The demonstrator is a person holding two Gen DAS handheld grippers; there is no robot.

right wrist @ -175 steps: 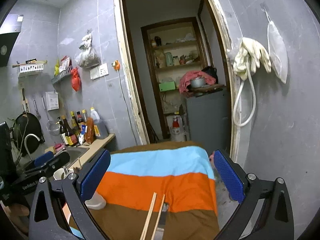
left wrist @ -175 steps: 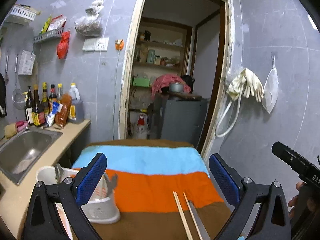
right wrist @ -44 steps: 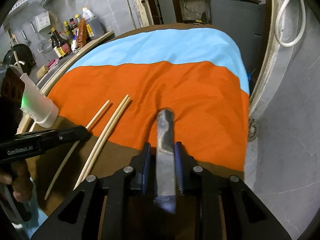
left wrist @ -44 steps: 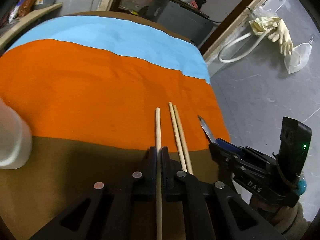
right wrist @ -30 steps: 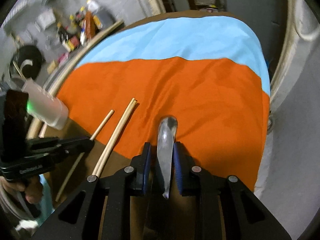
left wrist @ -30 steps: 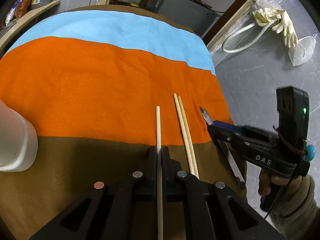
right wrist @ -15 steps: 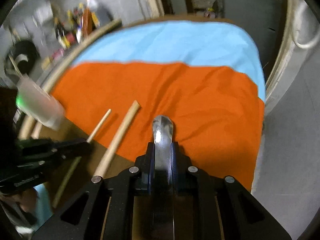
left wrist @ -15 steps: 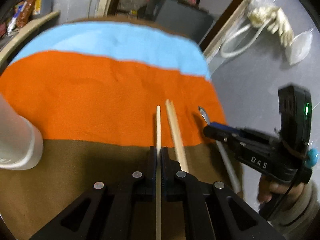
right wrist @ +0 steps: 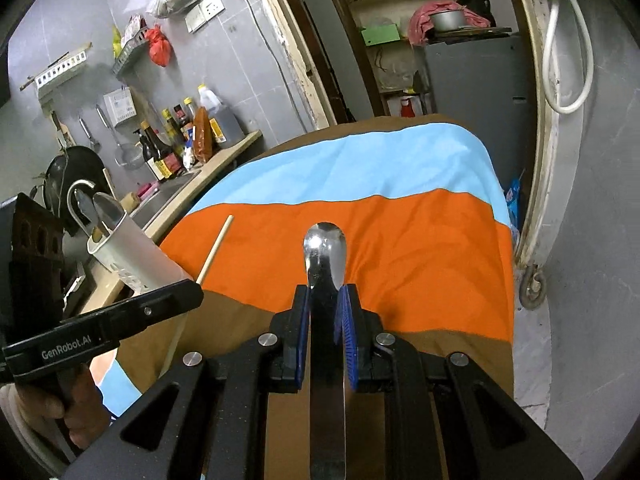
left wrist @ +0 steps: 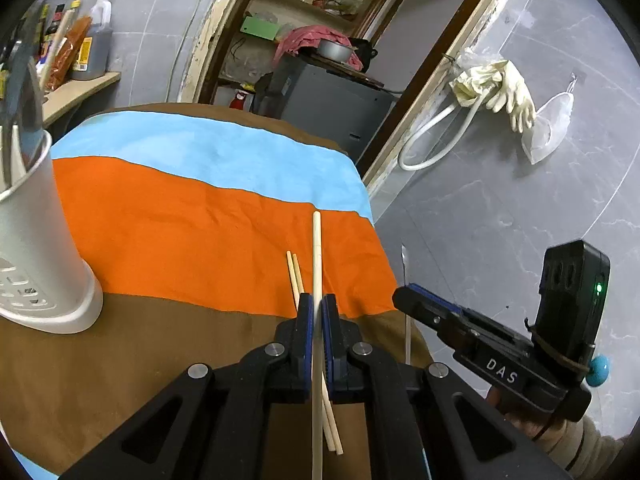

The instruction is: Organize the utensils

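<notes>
My left gripper [left wrist: 317, 306] is shut on a single wooden chopstick [left wrist: 317, 248], held above the striped cloth [left wrist: 180, 216]. A pair of chopsticks [left wrist: 296, 276] lies on the cloth just below it. My right gripper [right wrist: 325, 300] is shut on a metal spoon [right wrist: 324, 248], bowl pointing forward over the orange stripe. In the left wrist view the right gripper [left wrist: 404, 300] is off to the right, with the spoon [left wrist: 405, 260] edge-on. A white utensil holder [left wrist: 36, 240] stands at the left, with spoons in it [right wrist: 108, 210]. In the right wrist view the left gripper [right wrist: 192, 292] is next to the holder [right wrist: 136, 256].
A counter with sauce bottles [right wrist: 180, 136] and a sink [right wrist: 160, 196] runs along the left wall. Behind the table are a doorway and a grey cabinet [left wrist: 332, 100]. Rubber gloves [left wrist: 496, 84] hang on the right wall. The cloth's right edge [right wrist: 506, 240] drops to the floor.
Both grippers have risen and tipped upward with what they hold. The single chopstick has left the cloth, and the pair stays below. The holder and the room now show more.
</notes>
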